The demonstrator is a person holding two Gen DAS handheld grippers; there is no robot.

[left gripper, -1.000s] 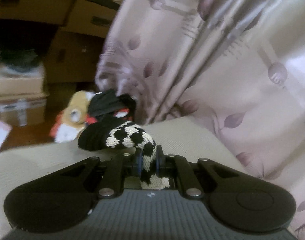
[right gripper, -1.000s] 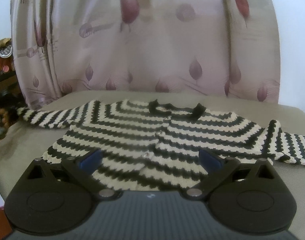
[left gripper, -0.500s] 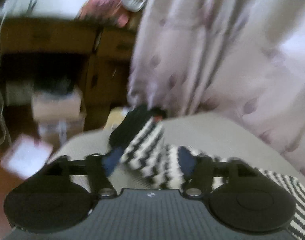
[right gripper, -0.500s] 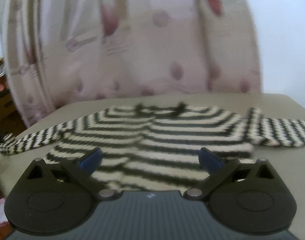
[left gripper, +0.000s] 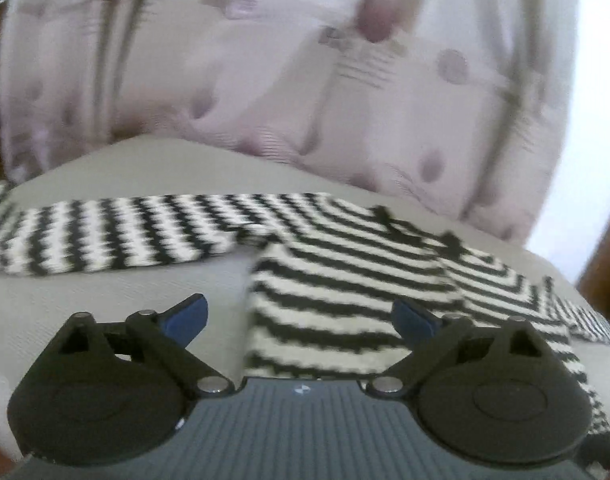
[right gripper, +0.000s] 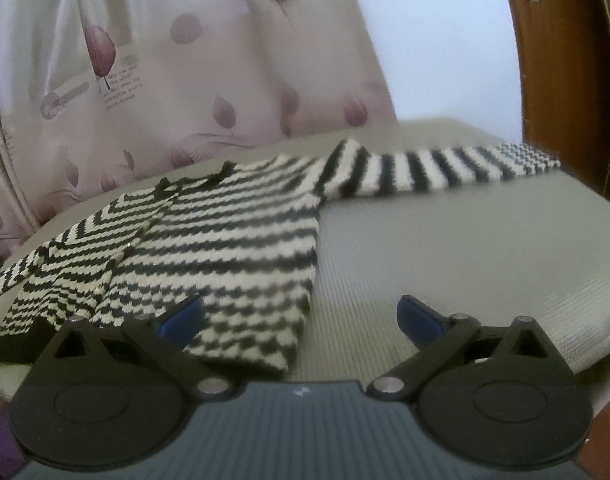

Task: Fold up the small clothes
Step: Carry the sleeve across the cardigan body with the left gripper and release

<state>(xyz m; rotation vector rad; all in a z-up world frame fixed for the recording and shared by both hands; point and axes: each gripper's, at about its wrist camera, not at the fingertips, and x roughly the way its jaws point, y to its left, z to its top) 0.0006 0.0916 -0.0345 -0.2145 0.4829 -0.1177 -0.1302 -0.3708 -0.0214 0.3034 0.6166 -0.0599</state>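
A small black-and-white striped knitted cardigan (left gripper: 345,292) lies flat on a grey cushioned surface (left gripper: 105,312), both sleeves spread out sideways. In the left wrist view its left sleeve (left gripper: 105,236) stretches to the left edge. My left gripper (left gripper: 299,318) hovers over the cardigan's lower left corner, its jaws opening wide, no pad pressing on the cloth. In the right wrist view the cardigan (right gripper: 225,232) fills the left half and its right sleeve (right gripper: 437,168) reaches right. My right gripper (right gripper: 299,316) stands open over the lower right corner of the garment.
A pale pink curtain (right gripper: 165,60) with leaf prints hangs just behind the cushion. A brown wooden door frame (right gripper: 561,60) stands at the right. The cushion's right edge (right gripper: 585,344) drops off near the right gripper.
The left gripper let go of the sleeve end, opened wide and swung right toward the cardigan's body. The right gripper shifted right and lower, toward the garment's right side.
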